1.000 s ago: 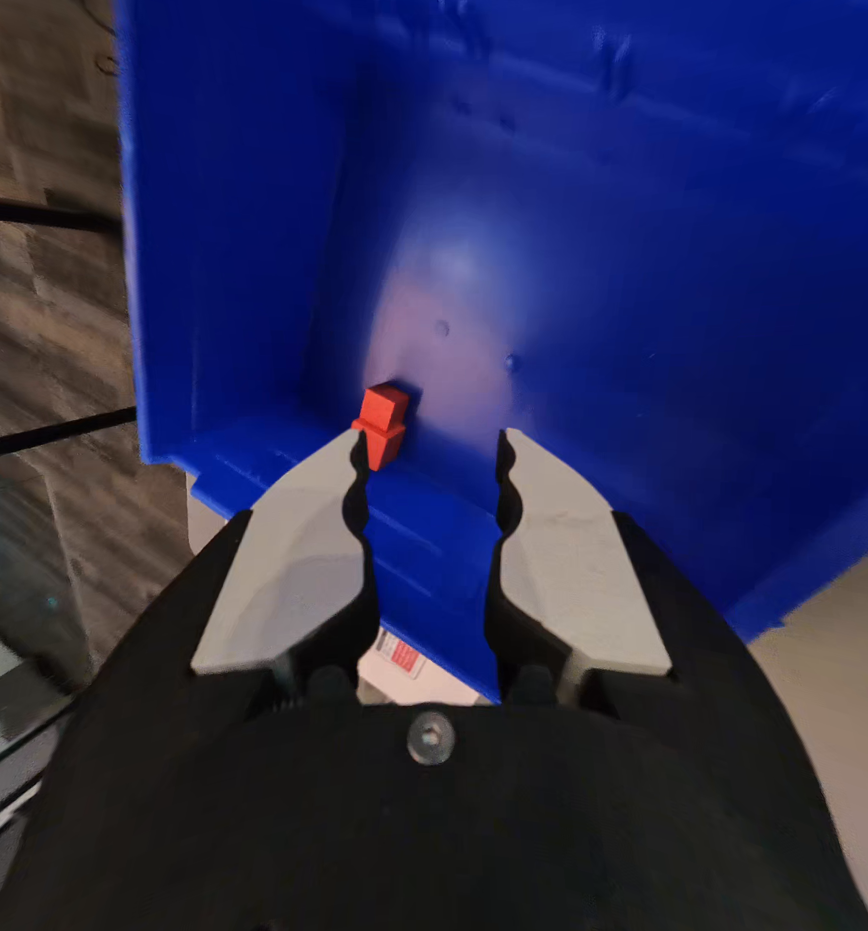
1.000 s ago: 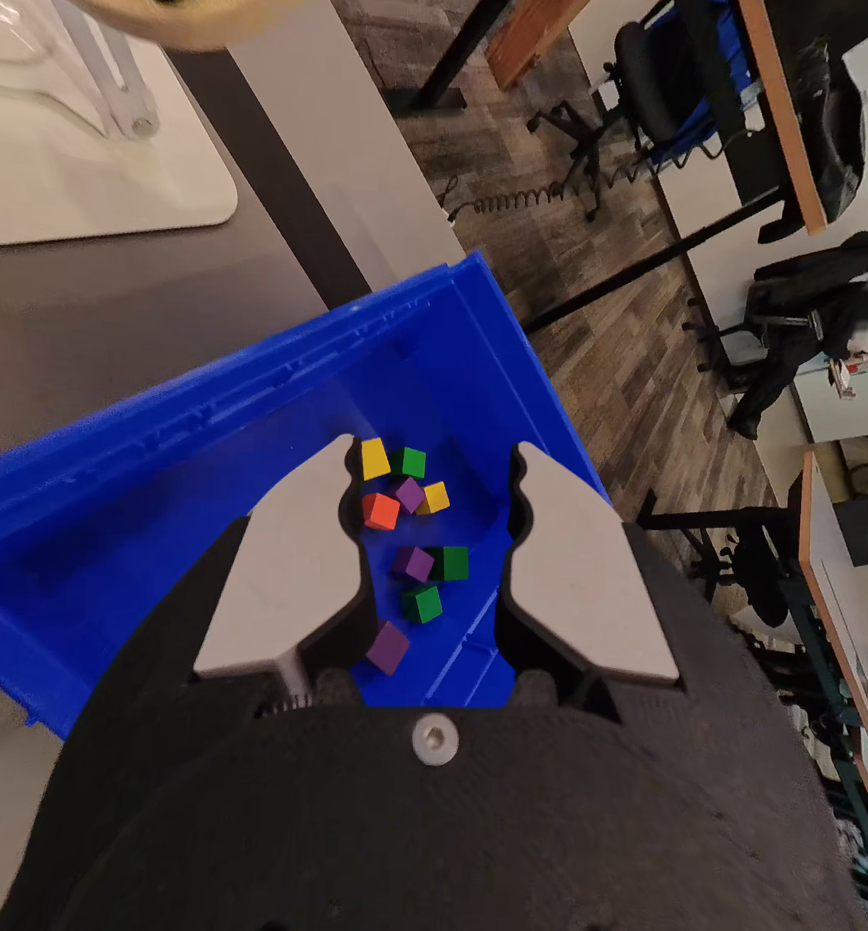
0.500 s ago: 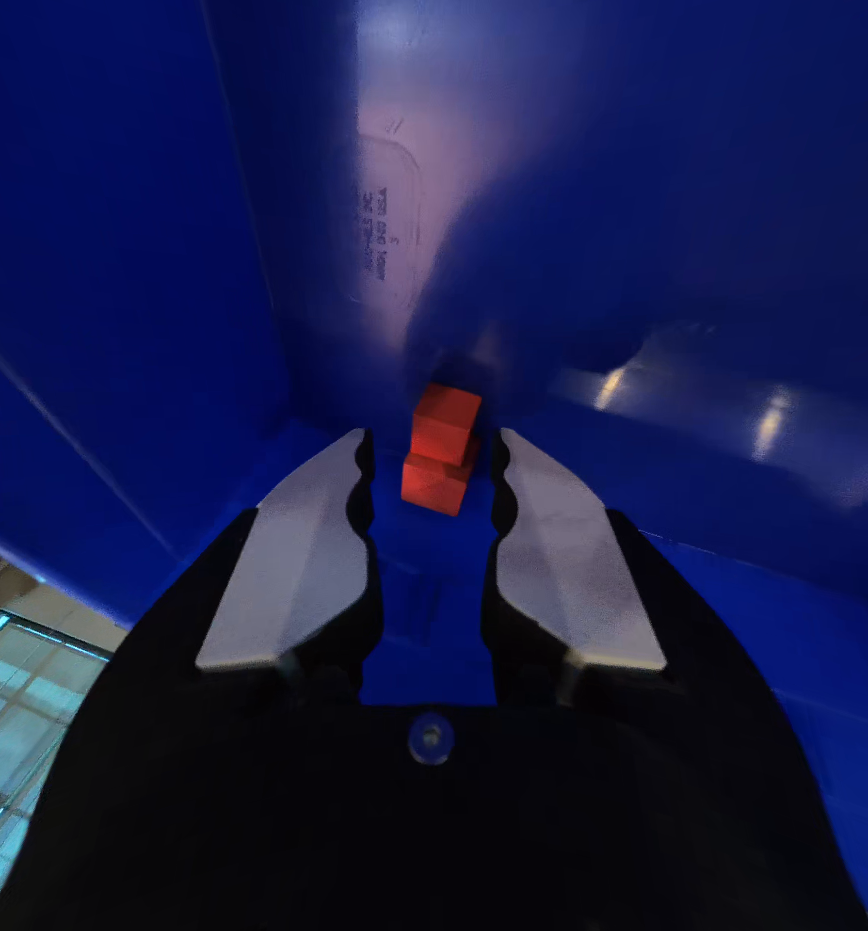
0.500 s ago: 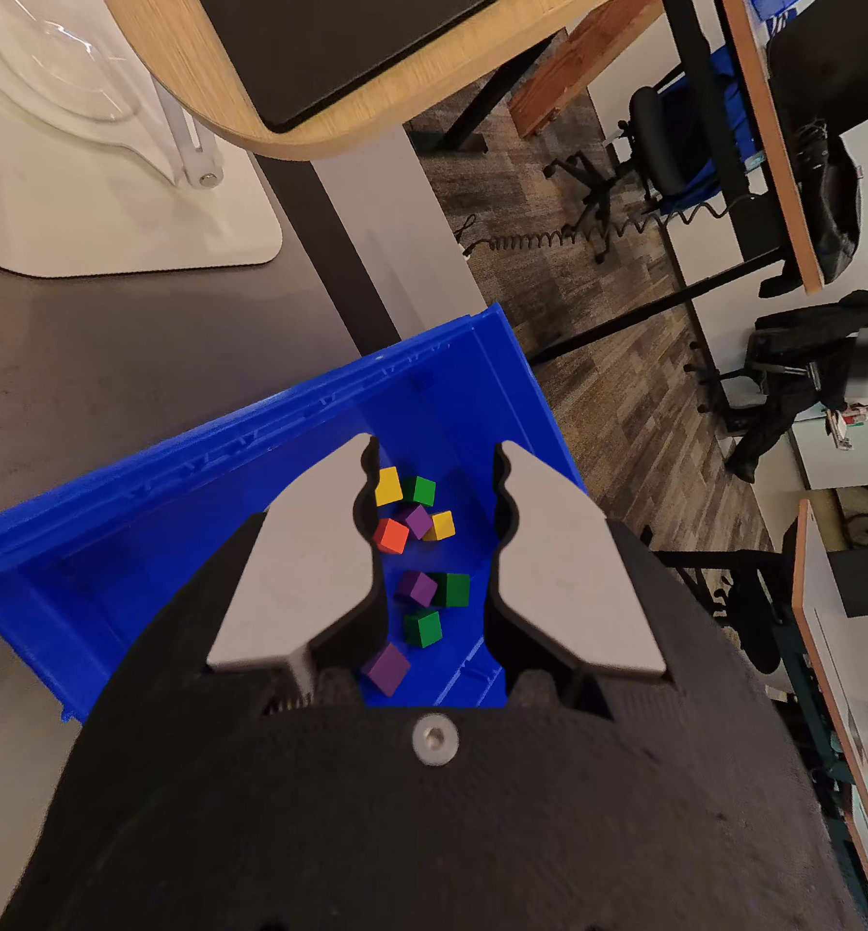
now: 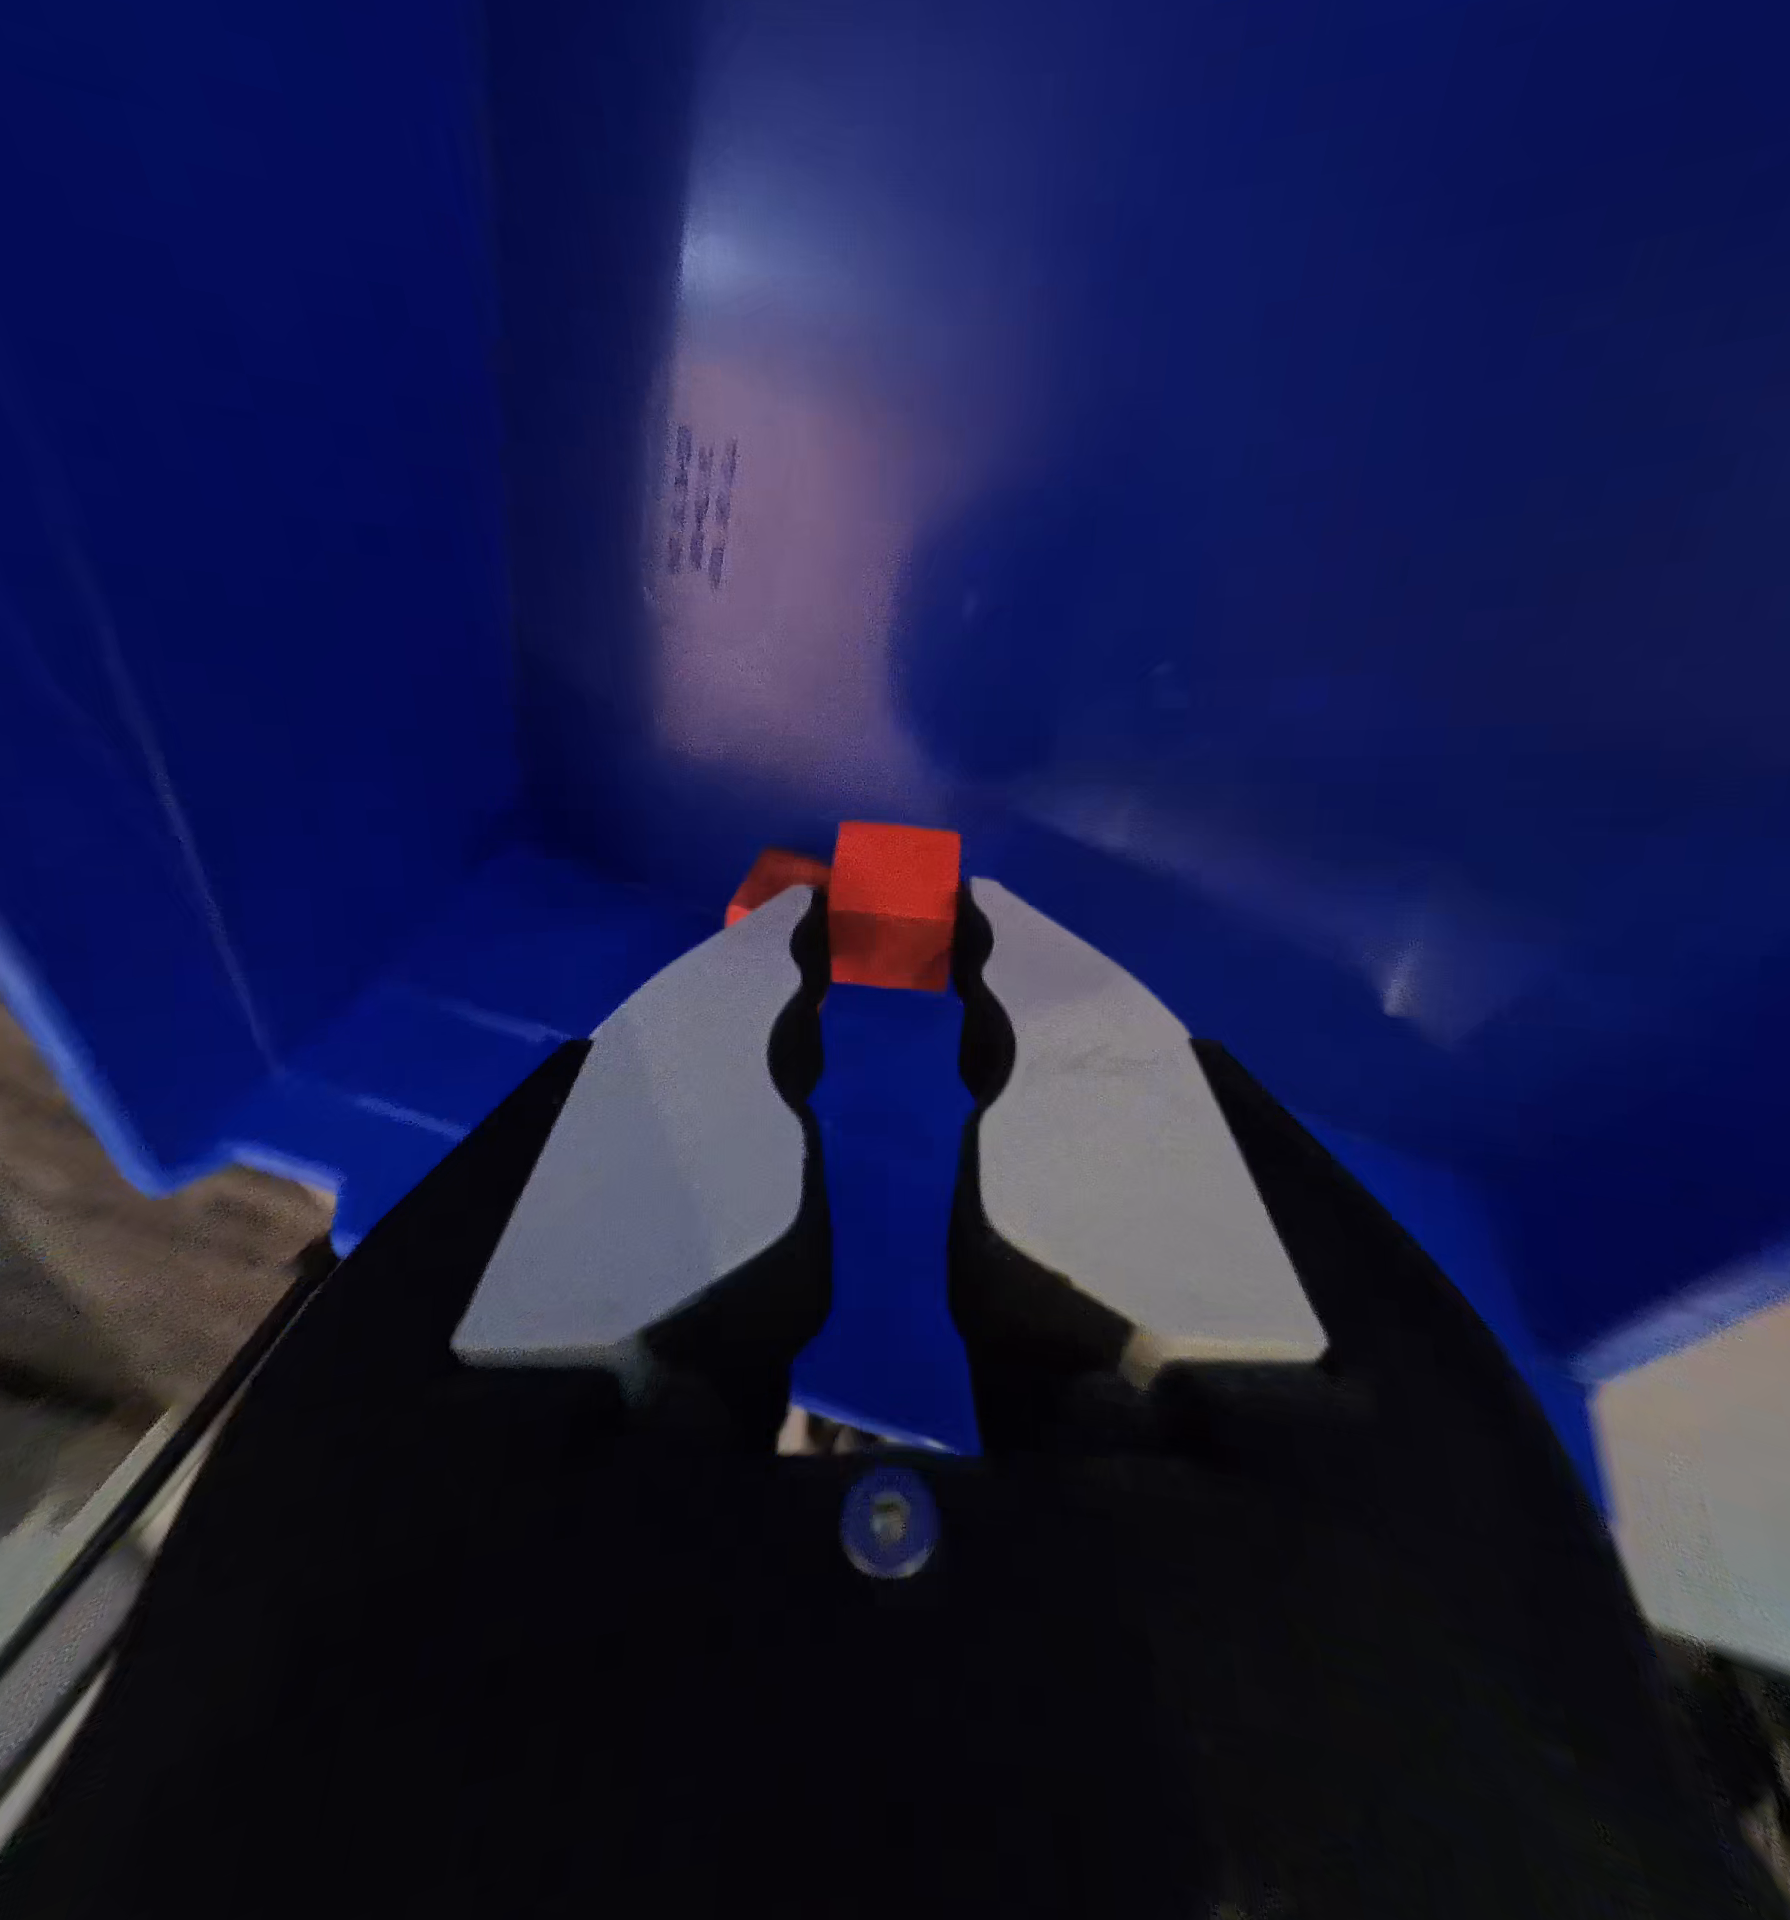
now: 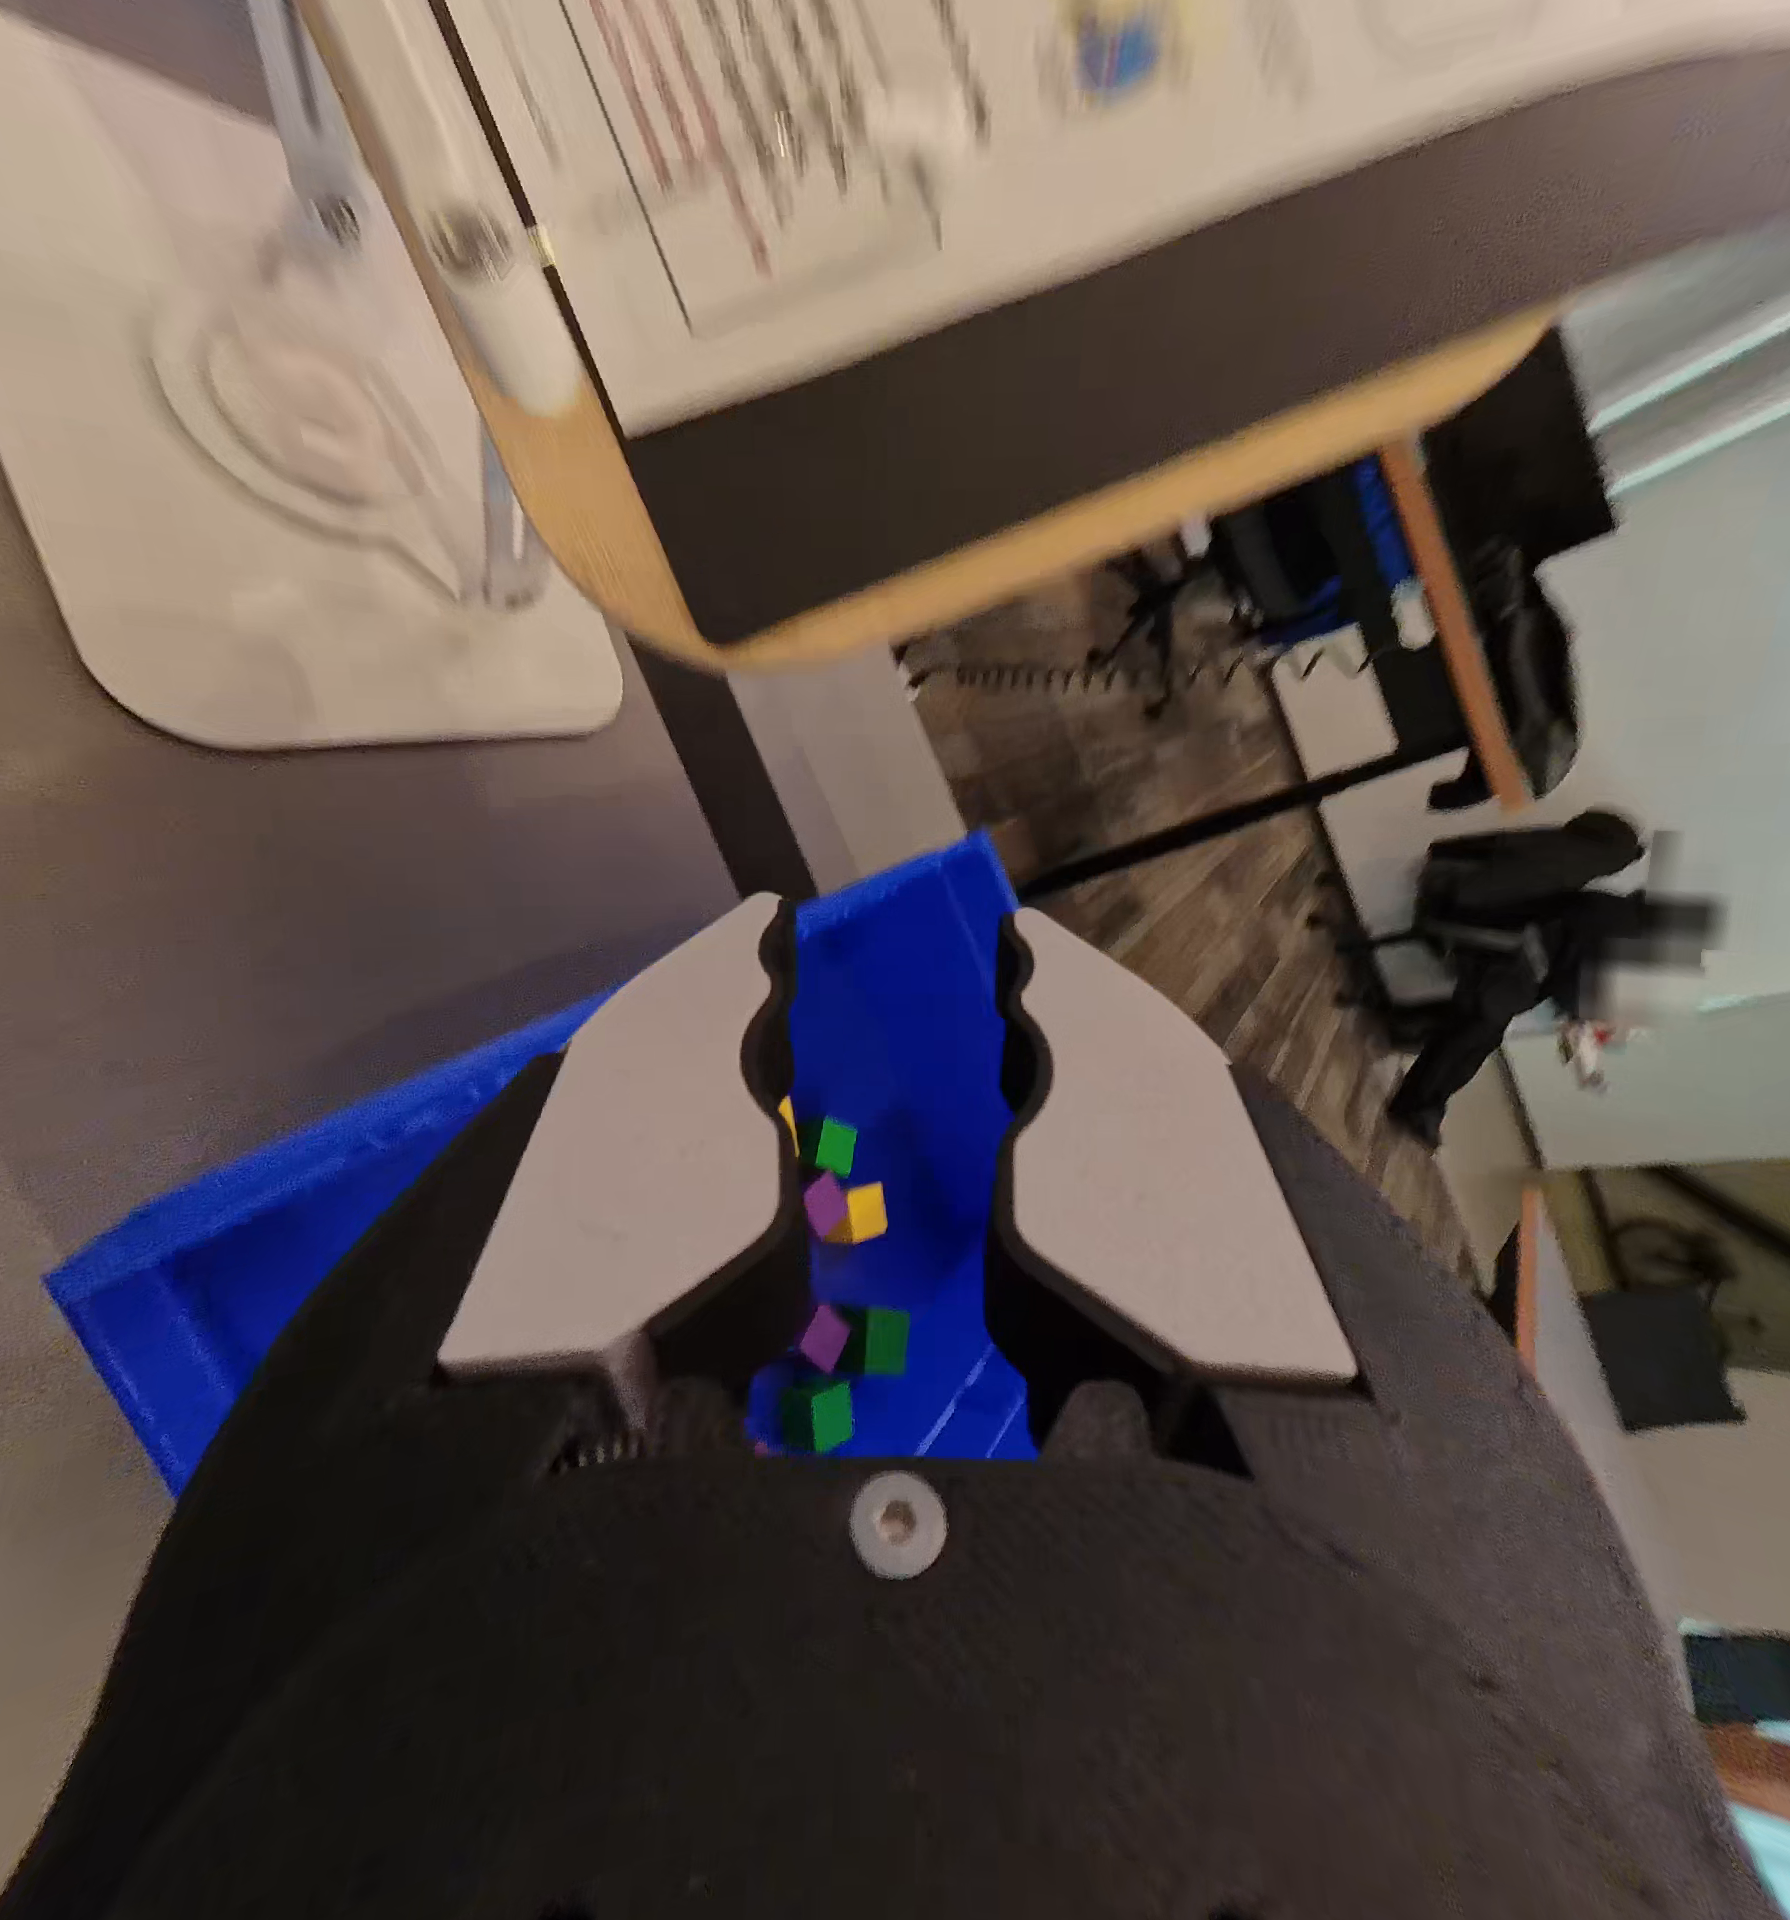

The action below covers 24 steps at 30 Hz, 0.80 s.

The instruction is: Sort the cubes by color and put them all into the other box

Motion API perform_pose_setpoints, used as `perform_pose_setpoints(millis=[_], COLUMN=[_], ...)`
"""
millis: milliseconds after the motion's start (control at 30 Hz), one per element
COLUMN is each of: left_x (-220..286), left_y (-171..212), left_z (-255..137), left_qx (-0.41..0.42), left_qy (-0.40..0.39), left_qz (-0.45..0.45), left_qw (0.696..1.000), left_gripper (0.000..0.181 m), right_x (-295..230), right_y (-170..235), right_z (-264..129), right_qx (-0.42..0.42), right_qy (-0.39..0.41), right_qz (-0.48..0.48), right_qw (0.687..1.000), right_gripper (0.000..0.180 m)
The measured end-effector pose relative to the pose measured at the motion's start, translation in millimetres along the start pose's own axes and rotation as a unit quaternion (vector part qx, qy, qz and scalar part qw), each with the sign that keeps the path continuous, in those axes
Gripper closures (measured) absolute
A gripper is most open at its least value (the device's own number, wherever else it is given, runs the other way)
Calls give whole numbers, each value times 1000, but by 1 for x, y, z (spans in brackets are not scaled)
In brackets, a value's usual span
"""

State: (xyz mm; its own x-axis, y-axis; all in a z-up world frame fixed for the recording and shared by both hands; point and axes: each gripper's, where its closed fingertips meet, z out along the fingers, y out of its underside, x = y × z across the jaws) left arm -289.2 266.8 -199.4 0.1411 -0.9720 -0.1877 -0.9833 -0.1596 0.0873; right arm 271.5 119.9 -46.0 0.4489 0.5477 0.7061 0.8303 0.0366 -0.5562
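In the left wrist view my left gripper (image 5: 891, 920) is deep inside a blue box (image 5: 1286, 520), near its corner. Its fingertips are shut on a red cube (image 5: 893, 902), with both pads against the cube's sides. A second red cube (image 5: 766, 883) lies just behind my left fingertip on the box floor. In the right wrist view my right gripper (image 6: 896, 935) is open and holds nothing. It hovers above another blue box (image 6: 143, 1309) that holds loose cubes: green (image 6: 834, 1143), purple (image 6: 823, 1205), yellow (image 6: 863, 1210) and several more nearer the palm.
The cube box stands on a grey tabletop (image 6: 247, 935) at its edge. A white mat with a clear glass piece (image 6: 299, 520) lies beyond it. A wood-edged board (image 6: 1078, 416) hangs over the far side. Office chairs (image 6: 1493, 935) stand on the floor to the right. About 60 cm separates my left fingertips from my right.
My left jaws closed on the upper of the two stacked red cubes; the lower cube now sits to its left. My right gripper narrowed and drew back from the cubes.
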Motion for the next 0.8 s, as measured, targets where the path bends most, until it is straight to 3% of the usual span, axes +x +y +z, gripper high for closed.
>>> perform_pose_setpoints(millis=[133,233,467,667,800], left_x=[38,85,202,278,313], left_y=[-29,-51,-121,-181,-205], left_z=[-60,-104,-185,-223,-231], left_qx=[177,283,457,556,571], left_qy=[44,109,241,307,352], left_qz=[-38,-25,59,107,129], left_qw=[983,953,854,765,731], left_gripper=[158,159,159,159,159], right_x=[-21,-58,-154,-203,-221], right_y=[-66,-118,-218,-252,-253], right_z=[-26,-38,-37,-36,-34], right_qx=[86,142,262,316,324], right_qy=[-8,-31,-23,-3,-8], right_qz=[-67,-126,-217,-245,-266], right_qw=[994,981,940,916,908], right_gripper=[150,149,138,129,131])
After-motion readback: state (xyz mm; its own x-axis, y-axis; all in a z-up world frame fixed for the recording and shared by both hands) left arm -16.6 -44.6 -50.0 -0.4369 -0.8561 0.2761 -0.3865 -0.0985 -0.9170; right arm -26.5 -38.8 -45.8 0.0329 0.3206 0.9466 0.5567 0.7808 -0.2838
